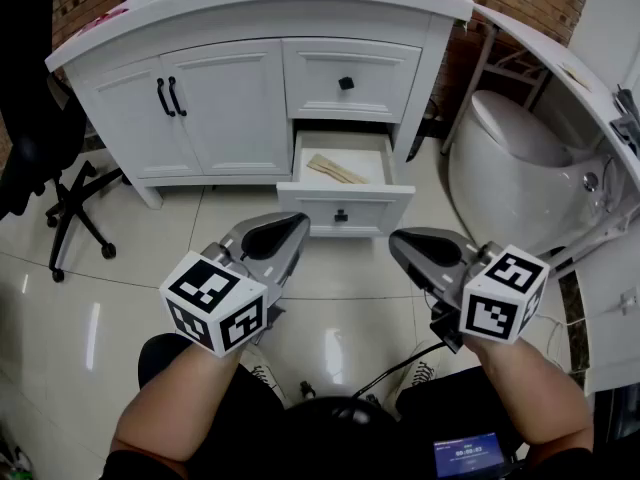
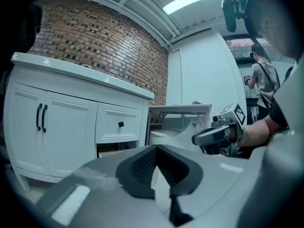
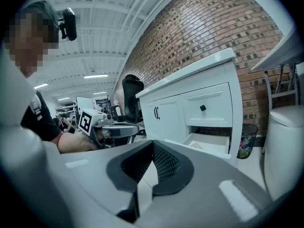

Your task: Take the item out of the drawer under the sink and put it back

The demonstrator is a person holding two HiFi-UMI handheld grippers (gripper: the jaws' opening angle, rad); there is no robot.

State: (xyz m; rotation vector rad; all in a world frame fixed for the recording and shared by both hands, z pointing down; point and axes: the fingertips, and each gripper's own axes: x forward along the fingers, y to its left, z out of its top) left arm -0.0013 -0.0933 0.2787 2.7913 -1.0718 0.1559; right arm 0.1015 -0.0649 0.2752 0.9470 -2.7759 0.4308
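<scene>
One pale wooden stick-shaped item (image 1: 337, 169) lies in the one pulled-out white lower drawer (image 1: 345, 200), ahead of both claws and touched by neither. The left gripper (image 1: 298, 222) and right gripper (image 1: 397, 240) each have jaws pressed together on nothing. One shut upper drawer (image 1: 346, 78) sits above, and two white cabinet doors (image 1: 190, 113) stand ahead-left.

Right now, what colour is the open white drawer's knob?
Black square knob, clearest in head view.

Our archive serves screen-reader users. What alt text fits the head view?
The lower drawer of a white vanity stands open, a pale item inside it. In front, over the tiled floor, the left gripper and right gripper hover shut and empty; a white toilet stands at right.
</scene>
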